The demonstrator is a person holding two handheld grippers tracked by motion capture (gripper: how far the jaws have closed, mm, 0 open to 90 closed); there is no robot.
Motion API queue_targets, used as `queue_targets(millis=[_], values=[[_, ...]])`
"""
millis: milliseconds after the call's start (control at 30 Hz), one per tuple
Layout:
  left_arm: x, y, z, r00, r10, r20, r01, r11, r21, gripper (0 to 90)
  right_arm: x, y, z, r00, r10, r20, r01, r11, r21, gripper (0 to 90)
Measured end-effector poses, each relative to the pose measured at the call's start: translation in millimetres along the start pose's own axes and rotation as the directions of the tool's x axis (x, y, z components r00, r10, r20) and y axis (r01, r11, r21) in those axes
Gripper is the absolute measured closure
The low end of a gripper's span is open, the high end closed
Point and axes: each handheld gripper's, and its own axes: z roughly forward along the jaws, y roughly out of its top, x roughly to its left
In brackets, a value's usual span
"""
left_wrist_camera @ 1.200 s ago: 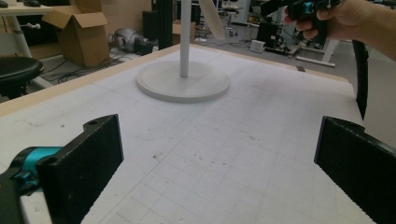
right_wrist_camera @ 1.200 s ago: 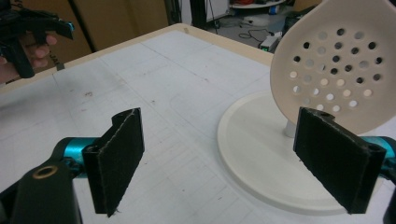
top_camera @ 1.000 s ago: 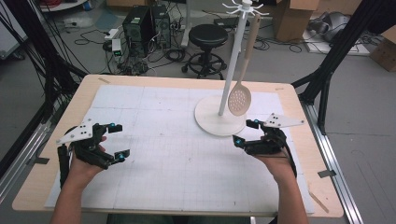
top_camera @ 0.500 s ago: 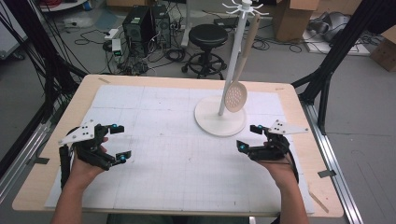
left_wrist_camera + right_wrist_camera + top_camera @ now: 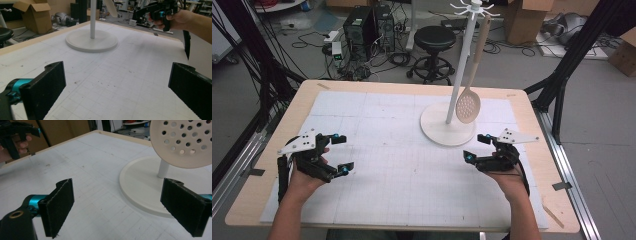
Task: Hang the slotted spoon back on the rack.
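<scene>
Both grippers' fingers spread, empty. Right gripper [image 5: 478, 147] sits at 5 o'clock of skimmer [image 5: 468, 106]. Approach slowly, pinch handle, lift off stand [image 5: 460, 65].

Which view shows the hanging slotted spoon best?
The high view: the whole slotted spoon shows, hanging from the white stand. The right gripper view gives a close look at its perforated bowl alone; the left gripper view catches just a sliver beside the pole.

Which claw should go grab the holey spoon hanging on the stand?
Probably the right claw. It sits open just beside the stand, with the spoon hanging close above. The left claw is open too, but far across the table.
</scene>
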Motion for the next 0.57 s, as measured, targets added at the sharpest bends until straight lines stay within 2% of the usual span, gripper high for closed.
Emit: queue_targets(millis=[567], values=[[-0.4,0.7,-0.6,1.0000,0.001,-0.002,-0.001,1.0000,-0.004,1.7,-0.6,-0.2,0.9,1.0000,0.003,-0.008,-0.003,1.000,0.001,10.5]])
